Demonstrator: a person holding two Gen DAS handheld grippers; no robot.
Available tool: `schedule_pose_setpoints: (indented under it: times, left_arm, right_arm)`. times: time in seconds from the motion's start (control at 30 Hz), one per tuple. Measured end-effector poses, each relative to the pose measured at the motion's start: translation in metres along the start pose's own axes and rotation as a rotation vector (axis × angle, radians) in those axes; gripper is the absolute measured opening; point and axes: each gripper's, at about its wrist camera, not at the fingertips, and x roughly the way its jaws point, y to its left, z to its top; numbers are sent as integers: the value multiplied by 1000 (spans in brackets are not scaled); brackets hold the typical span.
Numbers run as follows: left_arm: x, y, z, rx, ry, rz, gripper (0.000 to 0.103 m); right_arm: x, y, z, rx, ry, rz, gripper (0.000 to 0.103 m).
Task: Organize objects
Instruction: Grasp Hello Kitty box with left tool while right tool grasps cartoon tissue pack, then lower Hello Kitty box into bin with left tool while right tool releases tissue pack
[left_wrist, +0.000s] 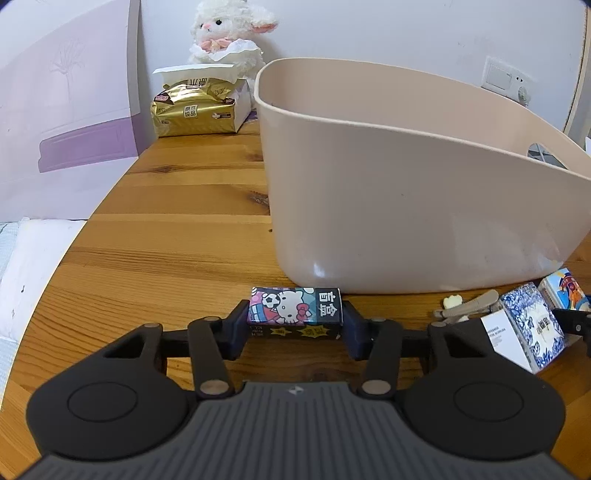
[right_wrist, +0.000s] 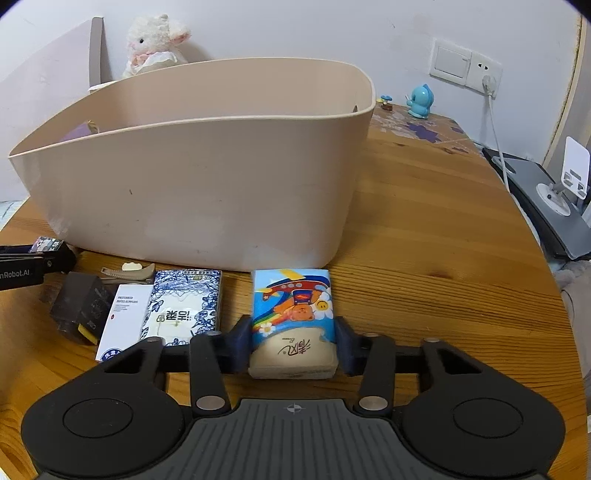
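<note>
A large beige tub (left_wrist: 406, 206) stands on the wooden table; it also shows in the right wrist view (right_wrist: 207, 192). My left gripper (left_wrist: 295, 325) is shut on a small Hello Kitty box (left_wrist: 293, 310) just in front of the tub. My right gripper (right_wrist: 291, 343) is shut on a tissue pack with a cartoon bear (right_wrist: 293, 321), also in front of the tub. The left gripper's black body (right_wrist: 26, 266) shows at the left edge of the right wrist view.
Beside the bear pack lie a blue-and-white floral pack (right_wrist: 184, 306), a white box (right_wrist: 123, 321), a dark block (right_wrist: 81, 306) and a beige hair clip (right_wrist: 127, 273). A gold tissue bag (left_wrist: 195, 107) and a plush lamb (left_wrist: 229, 33) stand behind the tub. A blue figurine (right_wrist: 421, 101) is at the back right.
</note>
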Motion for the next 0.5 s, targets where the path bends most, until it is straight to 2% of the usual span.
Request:
schedule_pose_setpoints:
  times: [0.2, 0.5]
  left_arm:
    - [-12, -1, -8, 7, -9, -9, 52]
    - [-64, -8, -11, 69, -102, -13, 52]
  right_arm:
    - [-13, -3, -7, 21, -14, 9, 42]
    - [-65, -4, -14, 16, -110, 40, 42]
